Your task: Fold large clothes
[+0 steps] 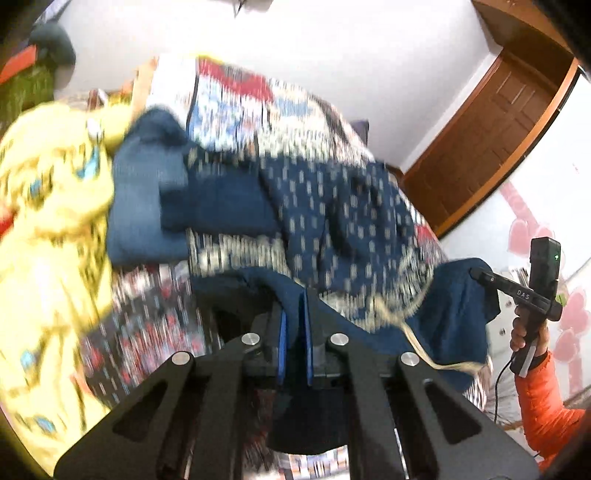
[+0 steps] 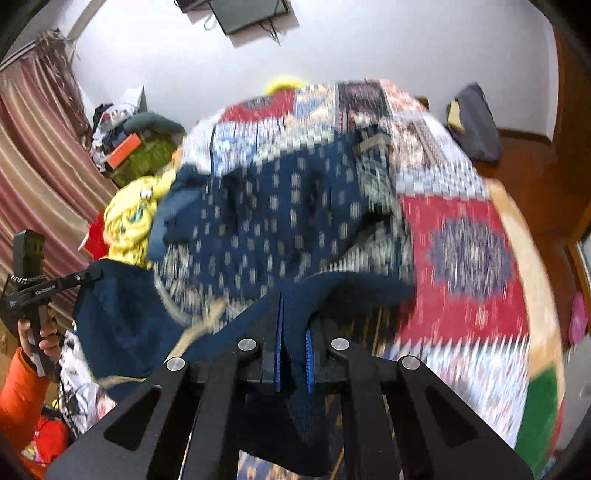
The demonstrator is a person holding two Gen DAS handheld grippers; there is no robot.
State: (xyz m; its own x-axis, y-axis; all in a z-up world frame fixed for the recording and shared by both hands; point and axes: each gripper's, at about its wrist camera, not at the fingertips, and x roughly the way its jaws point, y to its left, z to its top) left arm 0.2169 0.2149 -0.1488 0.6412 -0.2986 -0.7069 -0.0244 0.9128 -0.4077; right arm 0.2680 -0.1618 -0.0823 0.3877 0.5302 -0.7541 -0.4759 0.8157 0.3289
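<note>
Nearest my left lens, the left gripper (image 1: 295,332) has its blue-padded fingers (image 1: 282,343) clenched on a fold of the navy garment (image 1: 332,206), the cloth running up between the pads and hanging below them too. My right gripper (image 2: 293,343) does the same in its own view: its fingers (image 2: 277,350) are pinched on another part of the garment's near edge, with dark fabric drooping under the jaws.

Both grippers are held level, side by side, pointing away from me over the bed (image 2: 465,258). In the left view I see my right hand (image 1: 521,332) wrapped round its handle at the far right, orange sleeve (image 1: 546,402) below it. In the right view my left hand (image 2: 40,339) shows at the left edge, gripping its handle likewise.

The garment, navy with pale dashes, is stretched from the two grips out across the patchwork bedspread, its far part lying rumpled on the bed. A cream drawstring (image 1: 417,343) trails off its near edge between the grippers. To the left lies a yellow printed cloth (image 1: 48,206), touching a plain blue folded piece (image 1: 144,192).

Only the left view shows the wooden door (image 1: 491,144); only the right view shows the striped curtain (image 2: 33,155), a wall-mounted screen (image 2: 251,13) and a dark bag (image 2: 476,122) past the bed. Everything is motion-blurred.
</note>
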